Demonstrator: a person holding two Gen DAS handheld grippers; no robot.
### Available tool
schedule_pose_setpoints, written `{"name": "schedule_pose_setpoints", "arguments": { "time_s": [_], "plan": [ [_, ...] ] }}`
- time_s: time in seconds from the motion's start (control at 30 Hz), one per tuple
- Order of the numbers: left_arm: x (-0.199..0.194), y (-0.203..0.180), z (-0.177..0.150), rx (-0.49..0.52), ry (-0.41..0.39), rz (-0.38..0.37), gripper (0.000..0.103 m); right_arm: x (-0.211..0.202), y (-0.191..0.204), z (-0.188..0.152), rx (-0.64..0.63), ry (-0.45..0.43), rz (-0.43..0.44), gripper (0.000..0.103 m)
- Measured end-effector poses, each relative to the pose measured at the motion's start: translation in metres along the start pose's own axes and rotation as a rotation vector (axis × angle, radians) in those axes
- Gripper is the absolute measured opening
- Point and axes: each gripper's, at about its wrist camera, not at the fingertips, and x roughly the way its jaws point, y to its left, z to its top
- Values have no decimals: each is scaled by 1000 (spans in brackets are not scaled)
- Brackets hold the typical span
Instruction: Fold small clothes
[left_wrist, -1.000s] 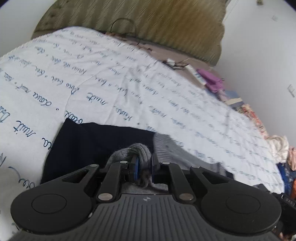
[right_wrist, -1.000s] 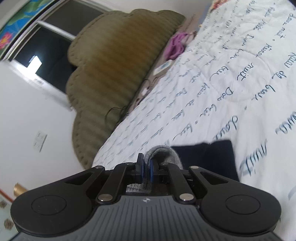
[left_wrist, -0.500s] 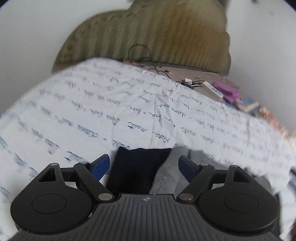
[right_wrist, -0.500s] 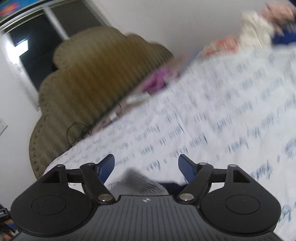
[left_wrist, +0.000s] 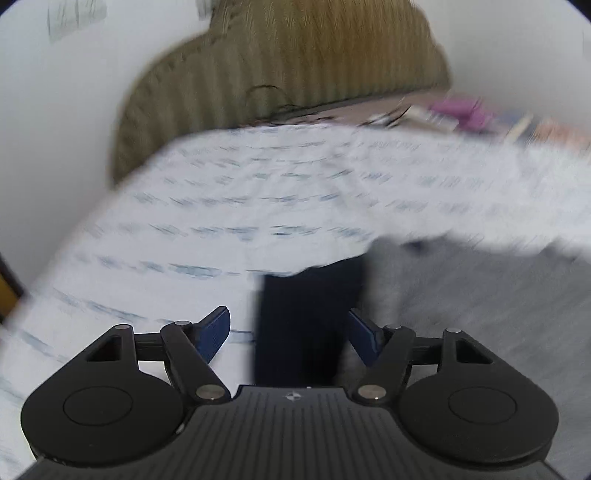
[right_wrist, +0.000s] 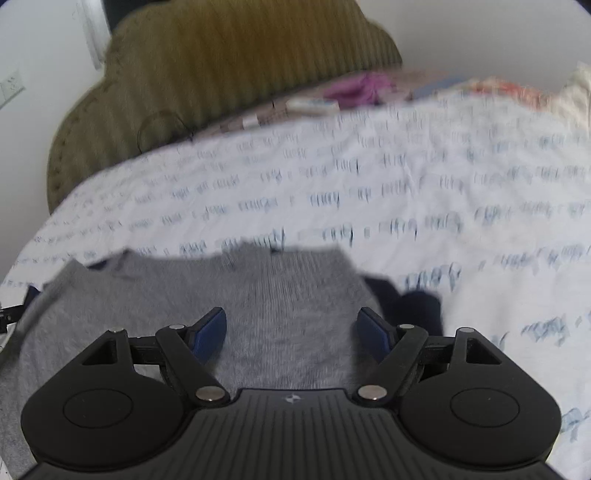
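A small grey knit garment (right_wrist: 280, 310) with navy sleeves lies flat on the white bedspread (right_wrist: 369, 184). In the left wrist view the grey body (left_wrist: 480, 306) is on the right and a navy sleeve (left_wrist: 306, 317) lies in the middle. My left gripper (left_wrist: 290, 332) is open and empty, above the navy sleeve. My right gripper (right_wrist: 293, 330) is open and empty, above the grey body, with a navy part (right_wrist: 413, 306) showing at its right. Both views are blurred by motion.
An olive padded headboard (right_wrist: 221, 59) stands at the far end of the bed, also in the left wrist view (left_wrist: 295, 62). Purple cloth (right_wrist: 362, 86) and small clutter lie by the headboard. White bedspread (left_wrist: 221, 206) with blue script surrounds the garment.
Both grippers were shut on the grey cloth one second ago. They opened and let it go, then pulled back over the garment, which now lies flat.
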Motion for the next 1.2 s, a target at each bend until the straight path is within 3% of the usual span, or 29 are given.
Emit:
{"name": "schedule_pose_setpoints", "arguments": {
  "time_s": [0.07,0.17,0.33,0.43,0.47,0.5,0.57,0.6,0.67,0.77,0.9,0.93,1.0,1.03,1.1,1.2],
  "plan": [
    [4,10,9,-94,37,-119,72,-11,3,3,-19,-59,-5,78],
    [24,14,19,-176,105,-255,71,-10,-13,10,69,-89,0,78],
    [62,17,21,-355,201,-417,66,23,-52,12,227,-2,15,78],
    [77,16,22,-427,225,-506,64,35,-52,3,208,23,12,78],
    [79,12,24,-421,224,-510,57,36,-48,0,188,18,3,78],
    [80,8,25,-405,221,-495,37,36,-45,0,169,16,-7,78],
    [79,1,25,-366,210,-438,16,37,-42,-2,149,15,-19,80],
    [77,-1,25,-346,189,-398,8,36,-41,-1,145,13,-21,81],
    [67,-4,26,-264,115,-292,8,35,-41,-2,141,11,-19,81],
    [57,-1,29,-188,28,-164,12,35,-43,-2,138,9,-15,81],
    [53,5,32,-131,10,3,24,19,-37,1,147,-52,-68,81],
    [48,5,32,-120,10,4,26,10,-32,1,130,-85,-58,81],
    [33,2,27,-101,-14,-31,40,-5,-17,0,62,-116,-11,81],
    [24,-2,23,-86,-26,-45,45,-10,-9,-2,26,-117,18,81],
    [14,-14,14,-26,-50,-50,64,-13,6,-9,-37,-79,80,81],
    [26,-38,-6,143,11,74,66,1,17,-21,-97,28,82,83]
  ]
}}
